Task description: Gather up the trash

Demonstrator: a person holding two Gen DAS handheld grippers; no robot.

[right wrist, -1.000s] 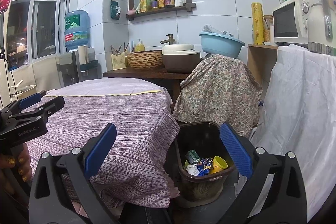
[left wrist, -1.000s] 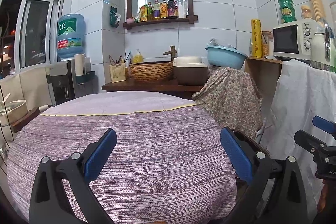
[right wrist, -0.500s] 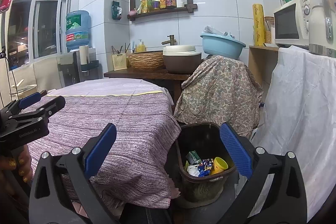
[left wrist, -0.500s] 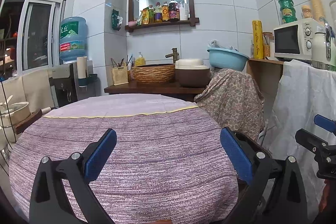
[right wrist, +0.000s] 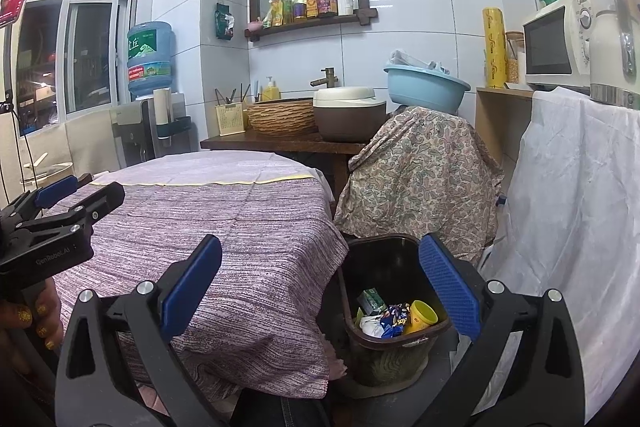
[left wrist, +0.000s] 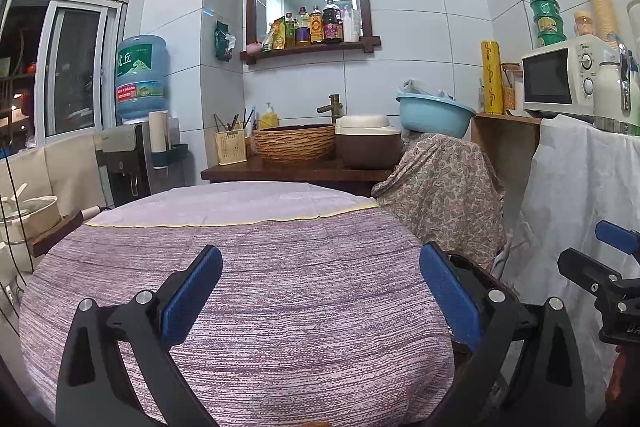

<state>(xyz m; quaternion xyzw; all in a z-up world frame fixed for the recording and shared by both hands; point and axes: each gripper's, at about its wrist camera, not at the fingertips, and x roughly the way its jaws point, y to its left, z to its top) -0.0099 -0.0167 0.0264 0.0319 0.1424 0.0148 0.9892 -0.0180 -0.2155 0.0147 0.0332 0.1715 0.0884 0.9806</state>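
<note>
Both grippers hover empty — the left gripper (left wrist: 320,291) over the cloth-covered bench (left wrist: 256,291), its blue fingers (left wrist: 192,293) spread wide, the right gripper (right wrist: 320,287) likewise spread, above the bench edge. The trash (a green carton, a yellow cup, wrappers) lies in the dark bin (right wrist: 400,343) just beside the bench.

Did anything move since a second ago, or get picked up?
Almost nothing. The left gripper tilted up slightly; nothing was grabbed or dropped. Both grippers stayed open and empty, the right gripper over the bin, trash still inside, tablecloth bare.
</note>
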